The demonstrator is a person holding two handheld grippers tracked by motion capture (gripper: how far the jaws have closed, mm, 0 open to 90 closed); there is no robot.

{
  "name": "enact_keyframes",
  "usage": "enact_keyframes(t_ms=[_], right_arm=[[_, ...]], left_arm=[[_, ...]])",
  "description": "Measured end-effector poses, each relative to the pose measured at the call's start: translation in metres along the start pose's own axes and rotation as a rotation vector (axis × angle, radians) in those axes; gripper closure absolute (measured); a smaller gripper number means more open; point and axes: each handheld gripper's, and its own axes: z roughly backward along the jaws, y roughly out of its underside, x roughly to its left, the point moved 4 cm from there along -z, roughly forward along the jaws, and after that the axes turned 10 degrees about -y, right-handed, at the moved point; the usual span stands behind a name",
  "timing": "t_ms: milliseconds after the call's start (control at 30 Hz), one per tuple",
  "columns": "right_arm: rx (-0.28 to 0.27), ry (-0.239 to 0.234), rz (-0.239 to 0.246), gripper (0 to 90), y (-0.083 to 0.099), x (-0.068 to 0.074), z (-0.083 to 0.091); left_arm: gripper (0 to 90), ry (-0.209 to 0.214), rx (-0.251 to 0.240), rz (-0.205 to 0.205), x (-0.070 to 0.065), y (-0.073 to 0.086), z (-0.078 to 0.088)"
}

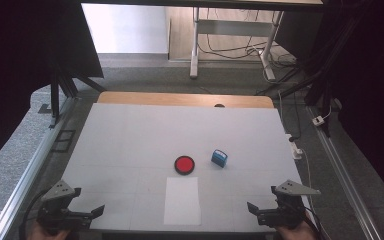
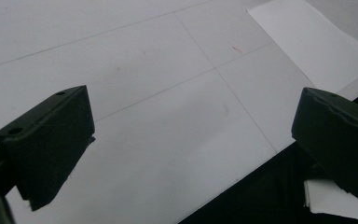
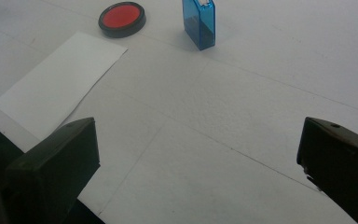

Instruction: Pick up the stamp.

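High view: both grippers, left (image 1: 98, 211) and right (image 1: 252, 207), at surface's near corners, jaws apart, empty; stamp (image 1: 219, 158), ink pad (image 1: 184, 164), paper (image 1: 182, 200) central, within reach.

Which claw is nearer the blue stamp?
Right. The right claw sits just below and right of the blue stamp; the left claw is far across the table, beyond the paper sheet.
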Motion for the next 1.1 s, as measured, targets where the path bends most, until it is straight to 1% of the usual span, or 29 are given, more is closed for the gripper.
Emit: enact_keyframes(t_ms=[100, 133, 233, 267, 300, 333, 367, 500, 600, 800, 1000, 1100], right_arm=[[0.005, -0.005, -0.001, 0.0, 0.0000, -0.0004, -0.0005], [0.005, -0.008, -0.001, 0.0, 0.0000, -0.0003, -0.0009], [0.005, -0.012, 0.001, 0.0, -0.0001, 0.0003, -0.0008], [0.006, -0.013, -0.001, 0.0, -0.0002, 0.0003, -0.0011], [0.008, -0.012, -0.002, 0.0, -0.0002, 0.0003, -0.0014], [0.009, -0.014, -0.001, 0.0, -0.0003, 0.0003, -0.0017], [0.009, -0.014, 0.000, 0.0, -0.0003, 0.0004, -0.0018], [0.010, -0.015, -0.002, 0.0, -0.0003, 0.0000, -0.0017], [0.011, -0.017, -0.006, 0.0, -0.0003, -0.0001, -0.0017], [0.016, -0.023, 0.000, 0.0, -0.0006, 0.0002, -0.0023], [0.012, -0.034, 0.005, 0.0, -0.0015, 0.0008, -0.0019], [0.007, -0.034, 0.025, 0.0, -0.0037, 0.0019, -0.0021]], left_arm=[[0.0, 0.004, -0.014, 0.007, 0.0009, -0.0005, 0.0010], [0.0, 0.017, -0.030, 0.010, 0.0006, -0.0011, 0.0020], [0.0, 0.019, -0.024, 0.005, -0.0002, -0.0008, 0.0012], [0.0, 0.025, -0.019, -0.006, -0.0013, -0.0005, 0.0005], [0.0, 0.025, -0.019, -0.006, -0.0013, -0.0005, 0.0005], [0.0, 0.040, -0.012, -0.019, -0.0021, -0.0005, 0.0002], [0.0, 0.047, -0.013, -0.025, -0.0030, -0.0005, -0.0005], [0.0, 0.052, -0.001, -0.052, -0.0054, -0.0004, -0.0011], [0.0, 0.056, 0.003, -0.060, -0.0061, -0.0003, -0.0015], [0.0, 0.066, 0.006, -0.057, -0.0059, -0.0001, -0.0017], [0.0, 0.057, 0.018, -0.076, -0.0076, 0.0002, -0.0023], [0.0, 0.062, 0.015, -0.071, -0.0073, 0.0008, -0.0018]])
